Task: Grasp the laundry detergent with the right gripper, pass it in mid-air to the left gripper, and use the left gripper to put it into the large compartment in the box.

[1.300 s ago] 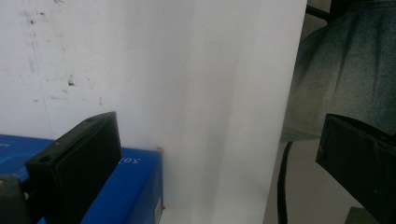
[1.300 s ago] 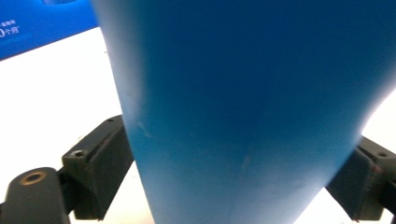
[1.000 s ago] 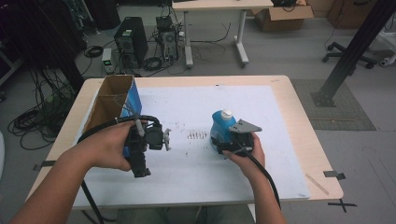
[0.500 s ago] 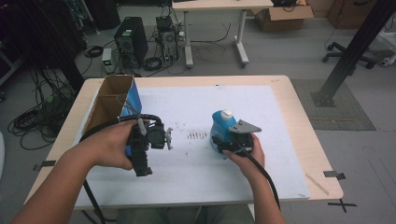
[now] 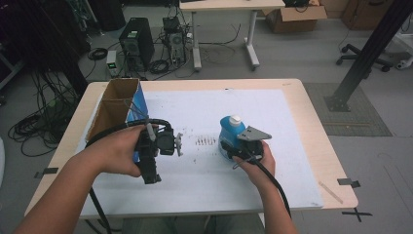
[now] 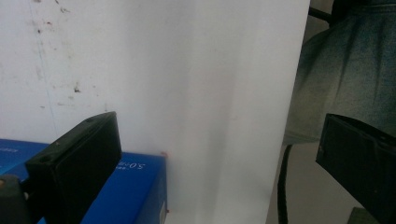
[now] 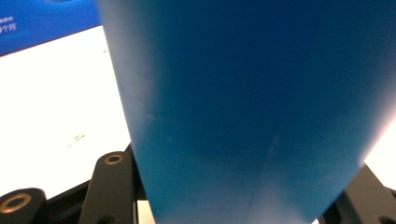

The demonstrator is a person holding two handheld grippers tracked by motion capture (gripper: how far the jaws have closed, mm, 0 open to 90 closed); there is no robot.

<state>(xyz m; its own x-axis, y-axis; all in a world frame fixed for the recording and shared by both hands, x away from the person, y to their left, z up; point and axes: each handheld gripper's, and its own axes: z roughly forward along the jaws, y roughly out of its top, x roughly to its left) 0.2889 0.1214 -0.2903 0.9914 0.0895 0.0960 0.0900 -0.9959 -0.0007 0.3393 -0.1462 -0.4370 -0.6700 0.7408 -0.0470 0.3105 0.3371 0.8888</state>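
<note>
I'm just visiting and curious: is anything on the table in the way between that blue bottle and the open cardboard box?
Yes, partly. The right gripper has just closed on the bottle. Between it and the box the left gripper hangs above the white sheet. Otherwise the sheet there bears only small dark marks.

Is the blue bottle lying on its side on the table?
No, the blue bottle stands upright on the white sheet, its white cap on top.
</note>
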